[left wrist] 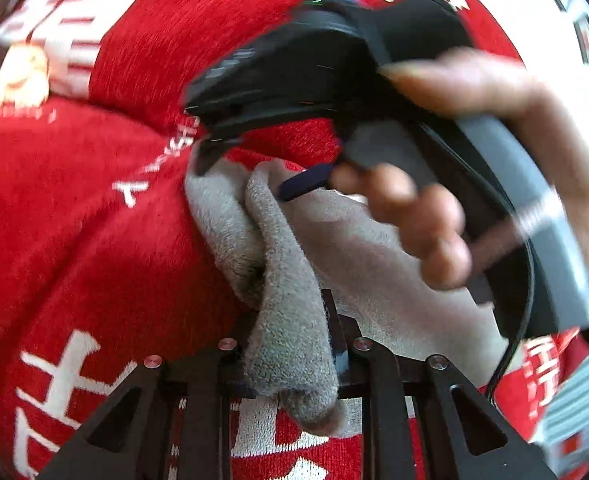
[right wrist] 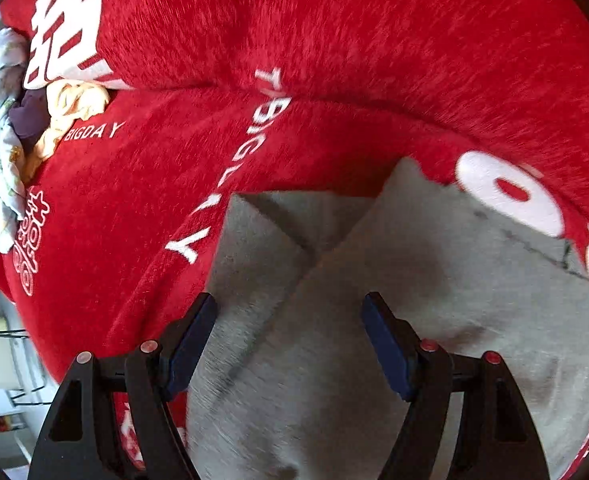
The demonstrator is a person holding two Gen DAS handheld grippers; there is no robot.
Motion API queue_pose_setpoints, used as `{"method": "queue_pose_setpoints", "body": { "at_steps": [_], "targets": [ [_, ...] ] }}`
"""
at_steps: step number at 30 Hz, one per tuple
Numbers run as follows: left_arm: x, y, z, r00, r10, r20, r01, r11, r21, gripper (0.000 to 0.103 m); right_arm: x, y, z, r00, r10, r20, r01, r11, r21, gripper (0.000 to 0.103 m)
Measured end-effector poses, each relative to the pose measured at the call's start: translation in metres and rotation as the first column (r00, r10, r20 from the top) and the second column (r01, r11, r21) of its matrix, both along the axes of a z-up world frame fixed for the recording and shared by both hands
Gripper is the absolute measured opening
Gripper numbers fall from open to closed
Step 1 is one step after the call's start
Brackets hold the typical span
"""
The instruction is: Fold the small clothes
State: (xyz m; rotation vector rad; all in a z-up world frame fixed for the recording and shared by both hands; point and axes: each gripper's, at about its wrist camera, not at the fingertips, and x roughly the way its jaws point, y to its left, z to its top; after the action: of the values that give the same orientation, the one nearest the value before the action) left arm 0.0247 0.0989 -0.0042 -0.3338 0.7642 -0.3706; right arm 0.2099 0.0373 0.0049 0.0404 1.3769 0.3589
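A small grey fleece garment [left wrist: 294,280] lies on a red blanket [left wrist: 94,220] with white lettering. My left gripper [left wrist: 294,356] is shut on a bunched fold of the grey garment, which drapes over its fingers. In the left wrist view the right gripper [left wrist: 262,168] is blurred above the garment's far edge, held by a hand [left wrist: 434,216]. In the right wrist view the right gripper [right wrist: 290,340] is open over the grey garment [right wrist: 374,320], its blue pads [right wrist: 386,344] apart with nothing between them. The garment shows a folded corner [right wrist: 262,232] there.
A pile of other small clothes, yellow, purple and pale printed, lies at the blanket's left edge [right wrist: 54,112], also seen in the left wrist view [left wrist: 10,76]. A wire rack [right wrist: 10,364] stands off the bed at lower left.
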Motion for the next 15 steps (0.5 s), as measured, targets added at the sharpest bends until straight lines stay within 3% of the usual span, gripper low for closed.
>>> {"method": "queue_pose_setpoints", "body": {
  "at_steps": [7,12,13,14,15],
  "targets": [
    [-0.002,-0.007,0.003,1.0,-0.01,0.016,0.009,0.999,0.044,0.023,0.009,0.02,0.003,0.998,0.032,-0.048,-0.03,0.999,0.029,0.08],
    [-0.005,-0.008,0.005,1.0,-0.008,0.008,0.008,0.999,0.045,0.023,0.01,0.044,-0.007,0.994,0.094,-0.057,-0.103,0.977,-0.184,0.078],
    [-0.005,-0.008,0.005,1.0,-0.006,0.003,0.006,0.999,0.042,0.023,0.008,0.048,-0.011,0.991,0.122,-0.048,-0.129,0.964,-0.234,0.07],
    [-0.004,-0.006,0.004,1.0,-0.005,-0.006,0.005,0.999,0.036,0.023,0.006,0.05,-0.012,0.989,0.141,-0.035,-0.146,0.955,-0.258,0.047],
    [-0.003,-0.004,0.003,1.0,-0.005,-0.015,0.006,1.0,0.023,0.023,0.005,0.05,-0.014,0.987,0.158,-0.028,-0.16,0.946,-0.283,0.032]
  ]
}}
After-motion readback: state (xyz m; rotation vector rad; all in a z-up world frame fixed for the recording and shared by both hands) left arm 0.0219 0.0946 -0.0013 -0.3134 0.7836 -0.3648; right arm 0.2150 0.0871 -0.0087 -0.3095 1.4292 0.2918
